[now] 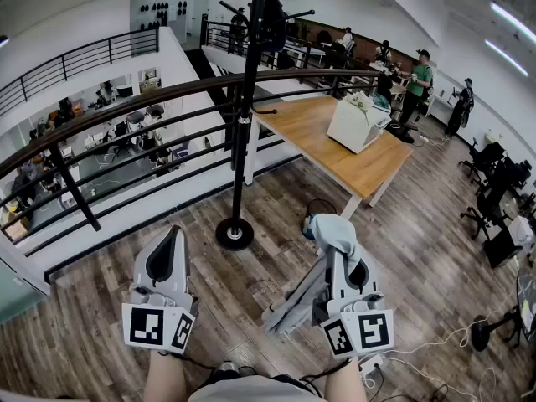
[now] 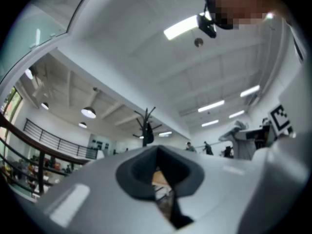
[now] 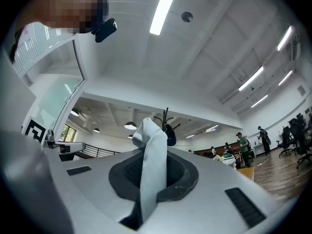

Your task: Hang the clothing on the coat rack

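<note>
As the pale grey-blue clothing (image 1: 331, 234) hangs in view, we see it pinched in the right gripper (image 1: 339, 258), whose 2 jaws are closed tight on a fold of the fabric. A bunch of cloth pokes out past the far tips, and the rest drapes down the gripper's left side towards the wood floor (image 1: 251, 325). In the right gripper view a strip of it stands up between the dark pads, clamped from both sides.

Over on the left, the left gripper (image 1: 172, 239) is held level with its partner, well apart from it. Its jaws are together, and nothing sits between them!

Just beyond both grippers stands the black coat rack (image 1: 244, 141), its round base (image 1: 234, 234) on the floor between them and slightly further off. The clothing is near that base but clear of it. Up at the top of the pole, 1 dark item (image 1: 272, 23) hangs from the hooks.

Behind the rack runs a curved dark railing (image 1: 126, 107). To the far right stands a wooden table (image 1: 335, 157) with a white box (image 1: 358, 124) on it. Further back, a person in a green shirt (image 1: 419, 78) stands among others, and black office chairs (image 1: 494, 174) crowd the right edge.
</note>
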A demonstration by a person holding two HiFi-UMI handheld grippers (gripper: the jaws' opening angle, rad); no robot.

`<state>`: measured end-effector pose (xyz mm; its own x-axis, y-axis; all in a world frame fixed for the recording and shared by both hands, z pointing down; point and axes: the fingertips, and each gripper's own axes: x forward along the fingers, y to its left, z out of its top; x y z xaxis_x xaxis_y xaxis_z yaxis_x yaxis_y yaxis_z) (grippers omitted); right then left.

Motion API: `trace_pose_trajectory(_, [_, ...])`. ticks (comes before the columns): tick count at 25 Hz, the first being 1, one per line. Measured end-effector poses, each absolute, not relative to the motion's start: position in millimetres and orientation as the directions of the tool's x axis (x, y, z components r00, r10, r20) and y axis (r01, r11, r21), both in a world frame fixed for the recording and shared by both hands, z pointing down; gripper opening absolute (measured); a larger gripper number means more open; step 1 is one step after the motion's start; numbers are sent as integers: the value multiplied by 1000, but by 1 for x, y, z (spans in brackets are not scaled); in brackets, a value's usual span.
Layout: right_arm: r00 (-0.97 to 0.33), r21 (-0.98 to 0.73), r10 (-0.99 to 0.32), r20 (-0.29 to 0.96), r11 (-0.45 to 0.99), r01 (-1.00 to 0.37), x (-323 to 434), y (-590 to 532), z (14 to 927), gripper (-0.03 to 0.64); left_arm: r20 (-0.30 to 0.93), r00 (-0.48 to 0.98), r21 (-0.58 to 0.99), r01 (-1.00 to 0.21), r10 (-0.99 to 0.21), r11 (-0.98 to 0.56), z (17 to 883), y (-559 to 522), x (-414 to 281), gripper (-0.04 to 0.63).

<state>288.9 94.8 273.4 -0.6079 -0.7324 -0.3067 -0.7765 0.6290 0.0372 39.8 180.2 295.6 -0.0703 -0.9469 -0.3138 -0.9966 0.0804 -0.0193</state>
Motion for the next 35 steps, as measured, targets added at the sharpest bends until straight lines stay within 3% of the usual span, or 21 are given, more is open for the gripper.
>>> trace_pose_trajectory(35, [-574, -11, -754, -321, 609, -793, 207, 68, 264, 6, -315, -56, -26, -997, -947, 67, 297, 161, -58, 9])
